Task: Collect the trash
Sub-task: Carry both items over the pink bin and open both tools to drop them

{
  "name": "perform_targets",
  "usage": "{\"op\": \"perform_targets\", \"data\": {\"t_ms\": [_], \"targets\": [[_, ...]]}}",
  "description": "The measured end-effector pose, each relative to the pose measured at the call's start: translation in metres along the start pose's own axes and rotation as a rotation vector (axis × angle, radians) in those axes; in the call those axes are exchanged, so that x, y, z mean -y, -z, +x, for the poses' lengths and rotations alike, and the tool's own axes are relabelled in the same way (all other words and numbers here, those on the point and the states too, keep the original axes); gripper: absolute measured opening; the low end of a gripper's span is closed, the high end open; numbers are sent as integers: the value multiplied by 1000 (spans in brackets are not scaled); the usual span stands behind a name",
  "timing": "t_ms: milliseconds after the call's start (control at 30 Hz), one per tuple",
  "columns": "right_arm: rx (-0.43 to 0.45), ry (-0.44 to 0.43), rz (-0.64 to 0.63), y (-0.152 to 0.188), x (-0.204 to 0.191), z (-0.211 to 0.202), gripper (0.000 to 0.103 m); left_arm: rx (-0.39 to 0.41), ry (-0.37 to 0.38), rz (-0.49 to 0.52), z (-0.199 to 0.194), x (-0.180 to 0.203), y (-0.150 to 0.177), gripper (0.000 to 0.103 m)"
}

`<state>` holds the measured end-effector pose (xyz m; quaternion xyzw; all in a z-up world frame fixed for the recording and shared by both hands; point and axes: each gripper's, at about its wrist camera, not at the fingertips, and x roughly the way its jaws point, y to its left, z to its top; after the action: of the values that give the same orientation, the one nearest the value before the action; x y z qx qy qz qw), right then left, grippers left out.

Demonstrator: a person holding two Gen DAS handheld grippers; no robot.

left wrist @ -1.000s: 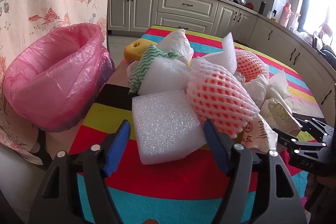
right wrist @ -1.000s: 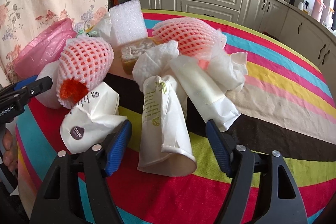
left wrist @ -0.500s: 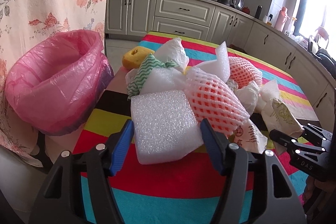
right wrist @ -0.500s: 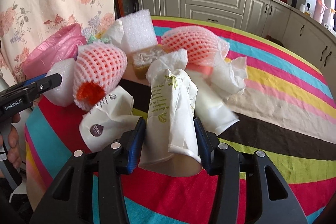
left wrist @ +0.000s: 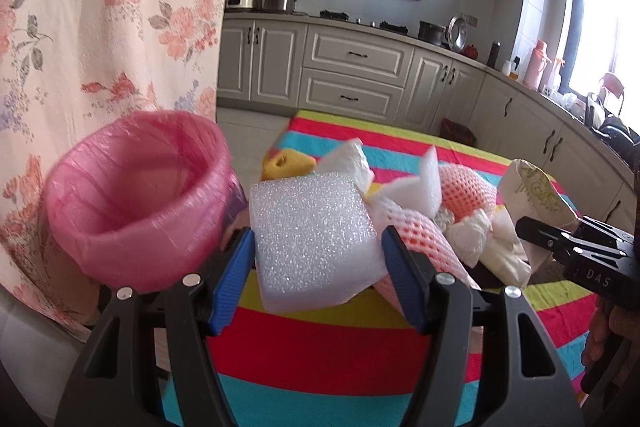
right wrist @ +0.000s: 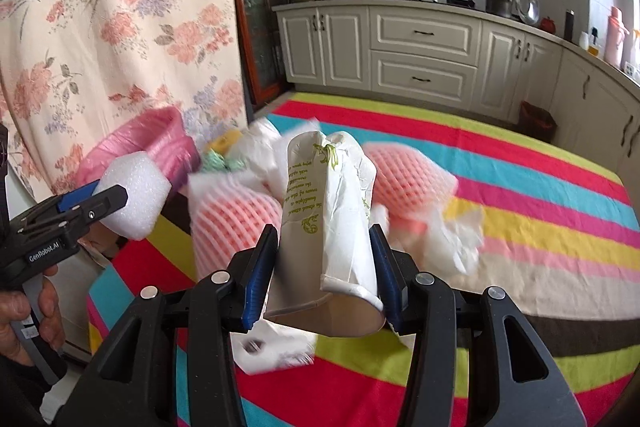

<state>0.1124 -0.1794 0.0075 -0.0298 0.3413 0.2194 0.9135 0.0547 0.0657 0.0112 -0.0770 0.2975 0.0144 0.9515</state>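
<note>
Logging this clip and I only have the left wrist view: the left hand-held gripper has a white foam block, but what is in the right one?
Observer: The right hand-held gripper is shut on a crumpled paper cup with green print, raised off the striped tablecloth.
Reviewer: Is anything lying under that cup?
Observer: Yes, a blurred white paper piece lies on the cloth just below it.
Reviewer: Can you see who holds the left one?
Observer: A hand grips its handle at the right wrist view's left edge; the left hand-held gripper there carries the foam block in front of the pink bag.
</note>
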Motion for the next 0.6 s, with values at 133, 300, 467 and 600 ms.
{"op": "perform_targets", "data": {"t_ms": [133, 300, 467, 600], "targets": [[25, -57, -39, -27, -24, 8, 46, 43, -34, -12, -10, -24, -19, 63], [43, -129, -83, -57, -58, 20, 46, 97, -98, -36, -22, -61, -45, 63], [53, -192, -121, -88, -93, 39, 46, 117, -155, -59, -28, -97, -62, 63], [54, -231, -153, -106, -121, 57, 46, 125, -190, -81, -31, -121, -72, 63]]}}
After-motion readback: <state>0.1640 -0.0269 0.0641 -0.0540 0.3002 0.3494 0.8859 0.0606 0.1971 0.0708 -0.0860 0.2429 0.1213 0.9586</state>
